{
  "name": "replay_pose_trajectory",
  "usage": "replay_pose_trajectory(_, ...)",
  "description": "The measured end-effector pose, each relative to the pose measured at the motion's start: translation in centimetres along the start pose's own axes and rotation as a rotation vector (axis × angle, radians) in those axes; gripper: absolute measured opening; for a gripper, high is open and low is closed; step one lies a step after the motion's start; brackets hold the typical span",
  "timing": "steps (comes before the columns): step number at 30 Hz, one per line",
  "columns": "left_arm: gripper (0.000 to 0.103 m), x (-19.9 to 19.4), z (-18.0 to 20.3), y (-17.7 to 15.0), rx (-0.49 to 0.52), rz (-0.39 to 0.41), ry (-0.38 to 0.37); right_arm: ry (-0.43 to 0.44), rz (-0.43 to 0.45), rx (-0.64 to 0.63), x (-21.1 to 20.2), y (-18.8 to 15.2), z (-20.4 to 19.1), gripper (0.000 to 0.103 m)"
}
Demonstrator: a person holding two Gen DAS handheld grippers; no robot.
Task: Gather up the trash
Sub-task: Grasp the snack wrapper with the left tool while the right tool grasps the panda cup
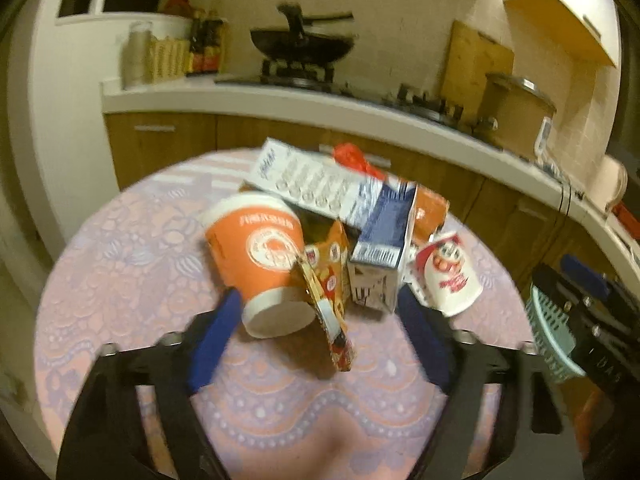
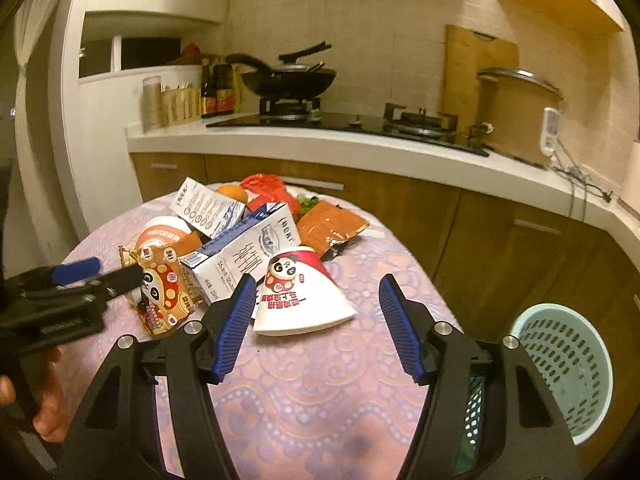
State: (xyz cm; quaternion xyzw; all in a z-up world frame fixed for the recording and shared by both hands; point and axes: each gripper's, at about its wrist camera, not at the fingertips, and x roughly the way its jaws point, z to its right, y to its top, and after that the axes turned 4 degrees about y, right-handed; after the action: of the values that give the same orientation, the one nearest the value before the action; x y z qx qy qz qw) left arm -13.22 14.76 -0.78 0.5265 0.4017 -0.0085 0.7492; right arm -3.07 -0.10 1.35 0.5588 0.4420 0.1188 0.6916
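Trash is piled on a round table with a pink patterned cloth (image 1: 120,264): an orange paper cup (image 1: 260,264) on its side, a panda snack packet (image 1: 328,300), a blue-and-white milk carton (image 1: 380,252), a long white carton (image 1: 312,184) and a white-and-red cup (image 1: 448,276). My left gripper (image 1: 320,300) is open, its pads either side of the orange cup and the packet. My right gripper (image 2: 316,284) is open, just short of the white-and-red cup (image 2: 298,296). The carton (image 2: 244,256) and packet (image 2: 164,292) lie left of it.
A pale green perforated basket (image 2: 568,368) stands on the floor right of the table, also seen in the left wrist view (image 1: 552,336). A kitchen counter (image 2: 360,148) with a wok (image 2: 288,78) and a pot (image 2: 516,116) runs behind. An orange wrapper (image 2: 332,228) and red bag (image 2: 264,186) lie at the back.
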Motion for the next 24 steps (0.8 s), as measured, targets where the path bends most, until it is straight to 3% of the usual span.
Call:
replay_pose_trajectory(2, 0.056, 1.1, 0.3, -0.1, 0.013, -0.023, -0.020, 0.002, -0.033, 0.007, 1.2, 0.2, 0.3, 0.060)
replay_pose_trajectory(4, 0.056, 1.3, 0.7, -0.1, 0.040, 0.010, -0.012, -0.007, -0.055, 0.013, 2.0, 0.1, 0.8, 0.060)
replay_pose_trajectory(6, 0.043, 1.5, 0.9, 0.1, 0.045, 0.019, -0.023, -0.010, -0.065, 0.015, 2.3, -0.1, 1.3, 0.060)
replay_pose_trajectory(8, 0.037, 1.5, 1.1, 0.2, 0.049, 0.016, -0.049, -0.026, -0.077, 0.008, 2.8, -0.2, 1.8, 0.060)
replay_pose_trajectory(11, 0.037, 1.3, 1.7, -0.1, 0.076, 0.030, -0.095, -0.028, -0.088, 0.011, 3.4, -0.4, 2.4, 0.060)
replay_pose_trajectory(14, 0.034, 2.5, 1.9, -0.2, 0.068, -0.008, -0.123, -0.031, -0.095, 0.012, 3.9, -0.5, 2.6, 0.060)
replay_pose_trajectory(20, 0.034, 4.6, 1.3, -0.1, 0.024, -0.049, -0.100, -0.004, -0.101, 0.022, 4.1, -0.5, 3.0, 0.060)
replay_pose_trajectory(24, 0.014, 5.2, 1.0, -0.3, 0.001, -0.064, -0.099, 0.035, -0.113, 0.043, 4.6, -0.1, 3.4, 0.065)
